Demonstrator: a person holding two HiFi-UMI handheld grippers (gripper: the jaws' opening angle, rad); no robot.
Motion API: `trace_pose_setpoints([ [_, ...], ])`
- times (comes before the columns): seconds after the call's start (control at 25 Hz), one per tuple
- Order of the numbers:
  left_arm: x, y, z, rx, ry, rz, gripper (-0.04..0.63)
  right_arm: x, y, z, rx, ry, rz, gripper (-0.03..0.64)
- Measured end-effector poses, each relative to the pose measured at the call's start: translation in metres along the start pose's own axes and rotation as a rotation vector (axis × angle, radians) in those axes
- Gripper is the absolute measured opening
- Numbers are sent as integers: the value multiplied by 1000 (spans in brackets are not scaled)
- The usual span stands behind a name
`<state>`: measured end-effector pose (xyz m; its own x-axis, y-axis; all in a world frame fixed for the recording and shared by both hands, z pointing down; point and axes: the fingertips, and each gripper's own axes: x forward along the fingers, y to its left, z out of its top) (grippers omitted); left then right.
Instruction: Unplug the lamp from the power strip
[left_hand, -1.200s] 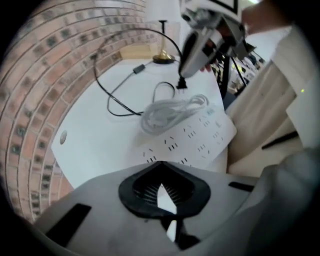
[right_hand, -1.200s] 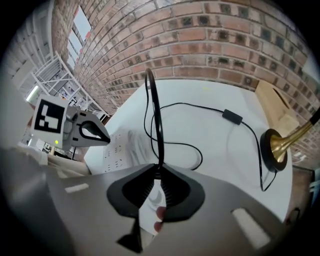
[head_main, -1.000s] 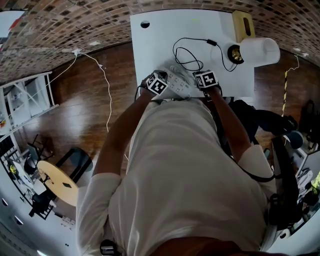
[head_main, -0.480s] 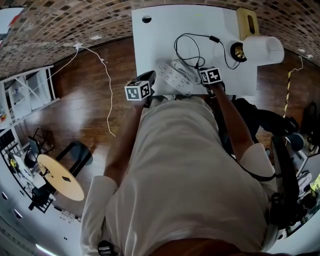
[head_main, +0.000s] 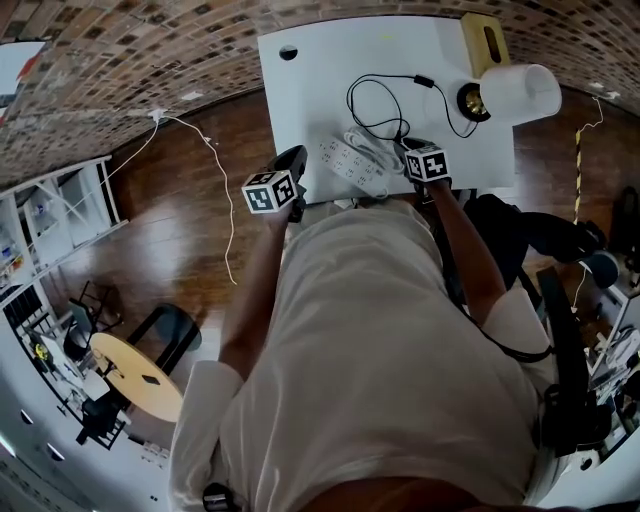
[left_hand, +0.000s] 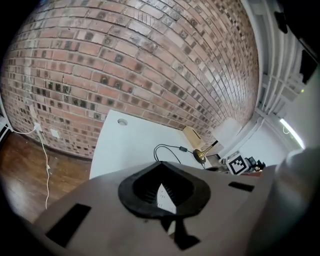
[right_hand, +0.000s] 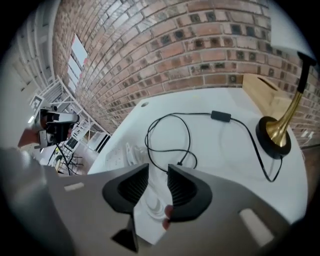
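A white power strip (head_main: 352, 160) lies near the front edge of the white table (head_main: 310, 90). The lamp has a brass base (head_main: 469, 102) and a white shade (head_main: 522, 92). Its black cord (head_main: 375, 105) loops toward the strip. The cord's plug end (right_hand: 181, 163) lies loose on the table, just beyond my right gripper (right_hand: 158, 167). The right jaws have just been opening and stand apart over the strip's end, with nothing pressed between them. My left gripper (left_hand: 161, 165) is raised off the table's left front corner, its tips meeting and nothing held. In the head view it (head_main: 297, 158) sits left of the strip.
A wooden box (head_main: 487, 45) stands behind the lamp at the table's back right. An inline switch (head_main: 425, 81) sits on the cord. A white cable (head_main: 215, 150) trails over the wood floor on the left, near a white shelf (head_main: 60, 200). A brick wall runs behind.
My left gripper has left the power strip, rising and swinging left past the table's corner while rolling. The right gripper has stayed at the strip's right end.
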<state>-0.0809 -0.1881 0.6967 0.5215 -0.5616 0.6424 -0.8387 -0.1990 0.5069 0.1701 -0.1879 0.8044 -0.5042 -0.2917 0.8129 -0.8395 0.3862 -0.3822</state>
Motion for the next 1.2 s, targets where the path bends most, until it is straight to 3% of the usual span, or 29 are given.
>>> trace_pose_setpoints([
  [0.2, -3, 2, 20, 33, -39, -18, 2, -7, 42, 23, -97, -112, 27, 155],
  [0.32, -5, -4, 10, 79, -3, -44, 2, -6, 62, 32, -127, -140, 34, 161],
  [0.48, -15, -12, -6, 166, 70, -104, 2, -2, 80, 50, -118, -187, -4, 161],
  [0.88, -61, 30, 5, 279, 83, -137, 2, -1, 140, 71, -91, -263, -62, 147],
  [1.2, -85, 53, -5, 277, 80, -195, 2, -4, 177, 56, -87, -250, -110, 147],
])
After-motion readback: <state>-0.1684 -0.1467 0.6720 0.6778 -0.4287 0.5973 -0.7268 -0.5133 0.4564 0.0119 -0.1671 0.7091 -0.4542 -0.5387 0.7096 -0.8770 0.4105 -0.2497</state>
